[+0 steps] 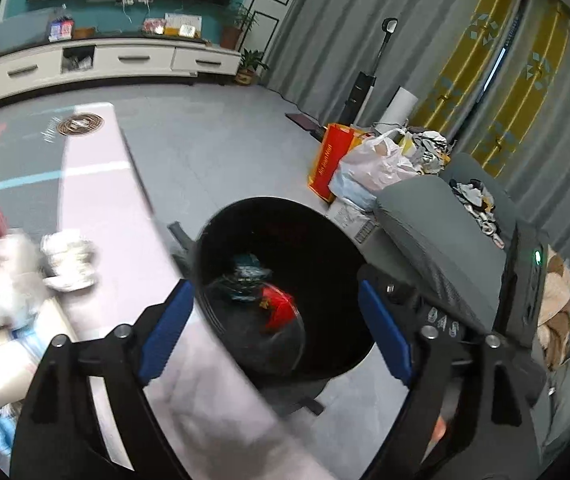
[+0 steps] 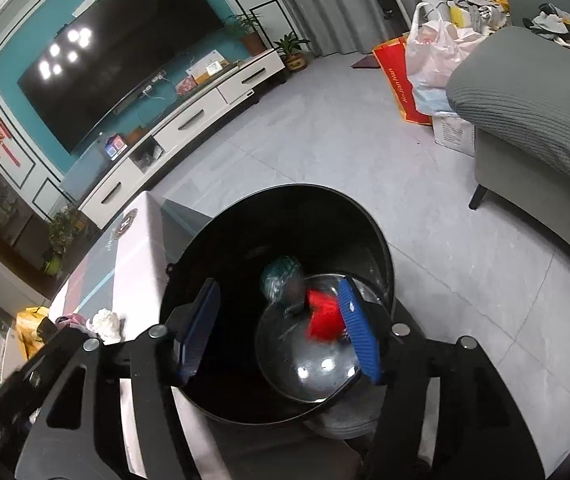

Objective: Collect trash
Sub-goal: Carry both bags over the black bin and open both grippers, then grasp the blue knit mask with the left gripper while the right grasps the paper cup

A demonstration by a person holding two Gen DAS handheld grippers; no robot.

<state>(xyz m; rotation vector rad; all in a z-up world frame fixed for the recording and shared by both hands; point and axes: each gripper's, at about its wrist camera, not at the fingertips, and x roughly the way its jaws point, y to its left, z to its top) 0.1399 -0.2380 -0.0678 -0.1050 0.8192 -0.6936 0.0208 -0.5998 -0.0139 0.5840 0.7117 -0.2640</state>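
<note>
Here the left gripper (image 1: 277, 328) hangs over the black trash bin (image 1: 325, 240) with its blue pads (image 1: 167, 330) spread wide and nothing between them. The right gripper (image 2: 281, 328) is over the same bin (image 2: 213, 256), its ribbed blue pads (image 2: 355, 328) partly apart and likewise empty. Down inside the bin lie a red scrap (image 2: 323, 316), blurred, and a crumpled teal-green wrapper (image 2: 281, 282) just beside it, both by a clear rounded lid or bowl (image 2: 305, 364) resting in the bottom.

The bin stands on the floor right against the long edge of the pale table (image 1: 101, 200); its rim sits close to that edge on one side and has open grey tile floor (image 2: 465, 280) on the other. On the table, well left of the bin, a crumpled white wad (image 1: 69, 260) remains, next to blurred white and blue packaging (image 1: 1, 356).

Farther out, a grey sofa (image 2: 533, 112) stands beyond the bin, with plastic bags (image 2: 433, 56) and a red bag (image 2: 395, 80) heaped at its end. A white TV cabinet (image 2: 189, 120) under a dark screen (image 2: 125, 64) lines the far teal wall, and grey curtains (image 1: 345, 32) close the side.
</note>
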